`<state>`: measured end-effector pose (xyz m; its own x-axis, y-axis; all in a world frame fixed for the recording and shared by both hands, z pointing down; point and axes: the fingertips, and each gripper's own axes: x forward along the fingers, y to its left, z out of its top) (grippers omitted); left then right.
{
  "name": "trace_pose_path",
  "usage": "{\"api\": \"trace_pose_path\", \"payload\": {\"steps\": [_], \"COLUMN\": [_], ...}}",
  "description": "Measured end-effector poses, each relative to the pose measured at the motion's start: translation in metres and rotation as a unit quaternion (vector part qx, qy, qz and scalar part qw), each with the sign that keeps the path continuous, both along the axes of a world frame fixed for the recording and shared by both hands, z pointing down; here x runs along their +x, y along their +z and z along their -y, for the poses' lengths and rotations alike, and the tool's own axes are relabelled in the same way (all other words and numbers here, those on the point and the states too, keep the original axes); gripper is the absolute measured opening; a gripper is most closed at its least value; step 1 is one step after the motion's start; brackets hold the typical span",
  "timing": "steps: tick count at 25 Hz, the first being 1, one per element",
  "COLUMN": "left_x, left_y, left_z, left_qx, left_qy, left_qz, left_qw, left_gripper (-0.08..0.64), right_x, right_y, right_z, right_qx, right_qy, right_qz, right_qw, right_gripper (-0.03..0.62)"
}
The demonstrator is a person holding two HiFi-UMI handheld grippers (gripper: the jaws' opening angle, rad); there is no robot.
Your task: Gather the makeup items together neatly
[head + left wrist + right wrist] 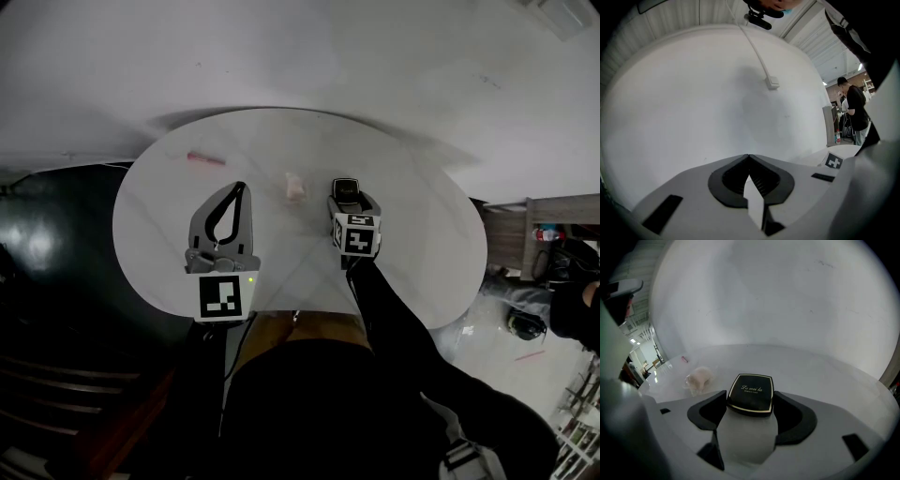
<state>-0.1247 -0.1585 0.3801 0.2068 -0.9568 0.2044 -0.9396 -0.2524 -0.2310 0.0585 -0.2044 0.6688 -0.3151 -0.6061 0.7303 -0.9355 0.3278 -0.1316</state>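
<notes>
On the white round table (422, 225), a black square compact (751, 393) with gold lettering sits between the jaws of my right gripper (750, 399), which is shut on its sides. From the head view, the compact (347, 192) is just right of the table's middle, at the right gripper (348, 197). A pale pink puff in a clear wrapper (296, 186) lies just left of it, also seen as the puff (698, 378). A small pink stick (204, 157) lies far left. My left gripper (241, 189) is shut and empty, its tips (749, 156) raised towards the wall.
The table's front edge is close to the person's body. A dark floor lies to the left. A wooden shelf (544, 230) and clutter stand at the right. A white cable and plug (772, 83) hang on the wall, and a person (855, 110) stands far right.
</notes>
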Motion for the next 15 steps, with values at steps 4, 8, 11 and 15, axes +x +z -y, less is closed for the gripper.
{"api": "trace_pose_path", "payload": {"steps": [4, 8, 11, 15], "left_x": [-0.001, -0.001, 0.001, 0.002], "left_y": [0.000, 0.000, -0.001, -0.003], "left_z": [0.000, 0.001, 0.002, 0.001], "left_qx": [-0.001, 0.003, 0.005, 0.009], "left_qy": [0.003, 0.011, 0.015, 0.020], "left_qz": [-0.006, -0.007, -0.009, -0.014], "left_qw": [1.0000, 0.9999, 0.9998, 0.9997], "left_gripper": [0.015, 0.015, 0.015, 0.015], "right_x": [0.000, 0.001, 0.003, 0.009], "right_y": [-0.001, -0.003, -0.008, -0.021], "right_z": [0.001, 0.000, -0.001, 0.003], "right_qx": [-0.001, 0.004, 0.012, 0.037], "right_qy": [0.003, 0.009, 0.011, 0.011], "right_qz": [0.000, 0.004, 0.009, -0.006], "right_qw": [1.000, 1.000, 1.000, 0.999], "right_gripper": [0.333, 0.333, 0.333, 0.333]}}
